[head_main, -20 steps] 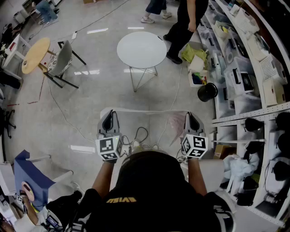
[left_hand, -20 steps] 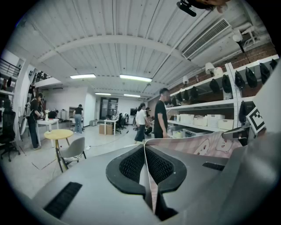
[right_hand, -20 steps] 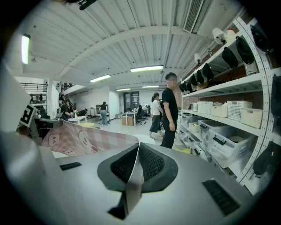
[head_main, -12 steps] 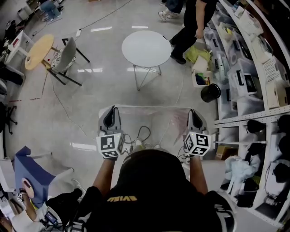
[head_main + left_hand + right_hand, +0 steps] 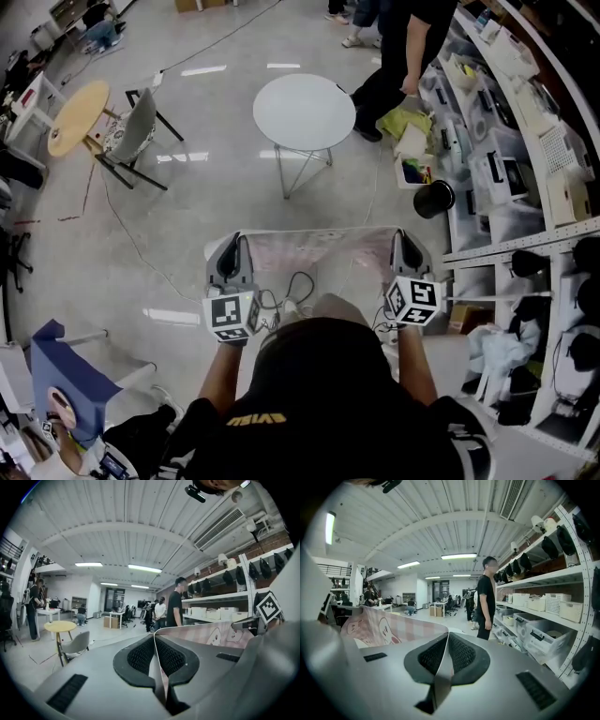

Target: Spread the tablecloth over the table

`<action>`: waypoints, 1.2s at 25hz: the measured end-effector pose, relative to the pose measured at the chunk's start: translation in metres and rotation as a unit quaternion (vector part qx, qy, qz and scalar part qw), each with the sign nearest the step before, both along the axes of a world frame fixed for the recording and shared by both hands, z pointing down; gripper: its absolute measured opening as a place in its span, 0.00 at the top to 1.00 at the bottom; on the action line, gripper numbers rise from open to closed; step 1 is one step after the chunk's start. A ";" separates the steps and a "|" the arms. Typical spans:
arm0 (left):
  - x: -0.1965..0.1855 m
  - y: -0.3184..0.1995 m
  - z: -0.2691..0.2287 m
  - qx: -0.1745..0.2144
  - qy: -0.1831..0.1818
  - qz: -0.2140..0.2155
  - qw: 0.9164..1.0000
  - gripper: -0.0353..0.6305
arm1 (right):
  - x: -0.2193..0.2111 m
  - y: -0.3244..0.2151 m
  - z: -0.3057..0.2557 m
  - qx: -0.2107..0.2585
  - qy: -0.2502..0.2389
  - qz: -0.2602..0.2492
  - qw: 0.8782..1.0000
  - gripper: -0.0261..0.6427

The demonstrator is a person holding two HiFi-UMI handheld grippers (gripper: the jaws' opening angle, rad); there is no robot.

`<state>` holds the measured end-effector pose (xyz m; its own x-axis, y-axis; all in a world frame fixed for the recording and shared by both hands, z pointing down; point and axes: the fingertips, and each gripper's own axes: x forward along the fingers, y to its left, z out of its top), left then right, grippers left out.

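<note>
Left gripper (image 5: 153,641) and right gripper (image 5: 447,639), each bearing a cube of black-and-white square markers, both pinch an edge of the pink checked tablecloth (image 5: 319,248). The cloth is stretched in the air between them, well apart from the round white table (image 5: 305,111), and its print shows cartoon figures. Yellow lettering on the person's dark shirt (image 5: 251,413), possibly a brand, is unreadable. The contents of the black bin (image 5: 429,195) beside the shelves cannot be seen.

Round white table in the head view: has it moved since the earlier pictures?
No. The round table keeps its place between the grey chair and the black bin; only the camera has shifted slightly.
</note>
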<state>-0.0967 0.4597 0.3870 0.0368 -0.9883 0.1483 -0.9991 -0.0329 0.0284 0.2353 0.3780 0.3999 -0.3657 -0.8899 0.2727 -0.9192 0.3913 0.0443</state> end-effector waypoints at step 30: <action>-0.017 -0.291 -0.015 -0.024 -0.032 -0.052 0.998 0.92 | -0.022 -0.308 -0.006 0.009 -0.014 -0.077 0.997 0.95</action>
<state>-0.1139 0.1690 0.3717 -0.0763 -0.9780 0.1944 -0.9969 0.0706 -0.0358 0.2135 0.0699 0.3939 -0.5050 -0.8279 0.2441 -0.8498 0.5264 0.0273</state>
